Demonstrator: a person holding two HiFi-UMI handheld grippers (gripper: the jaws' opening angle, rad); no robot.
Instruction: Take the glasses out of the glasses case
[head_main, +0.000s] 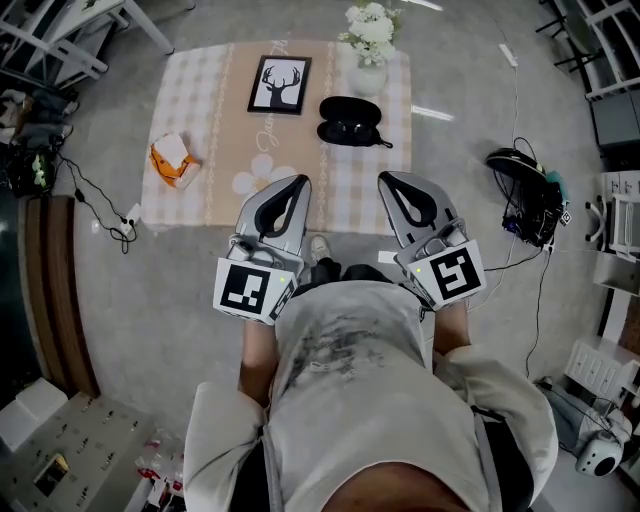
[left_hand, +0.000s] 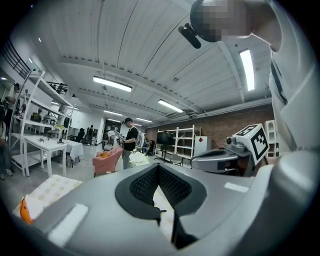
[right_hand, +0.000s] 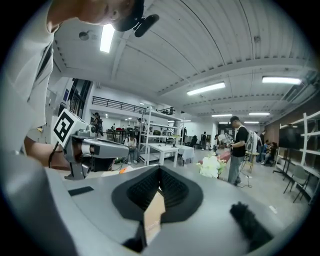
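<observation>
Grey plastic shells fill the lower middle of the head view, where the person holds both tools close to the body. The left tool (head_main: 297, 181) has its jaws drawn together at the tips with nothing between them. The right tool (head_main: 388, 179) is likewise closed and empty, and each gripper view shows its padded faces meeting at a point. Both tips hang over the near edge of the cloth-covered surface (head_main: 215, 140) and aim toward the top of the frame.

Beyond them, in the upper middle, the black glasses case (head_main: 350, 108) lies open on that surface. The glasses (head_main: 347, 131) rest in its nearer half. The case's long axis runs left to right across the frame, crosswise to the line of both tools. It sits ahead of the gap between them, apart from both, and its right end seems somewhat closer to the right tool.

Farther up are a framed deer picture (head_main: 280, 84), to the left of the case, and a vase of white flowers (head_main: 368, 70), just behind it.
</observation>
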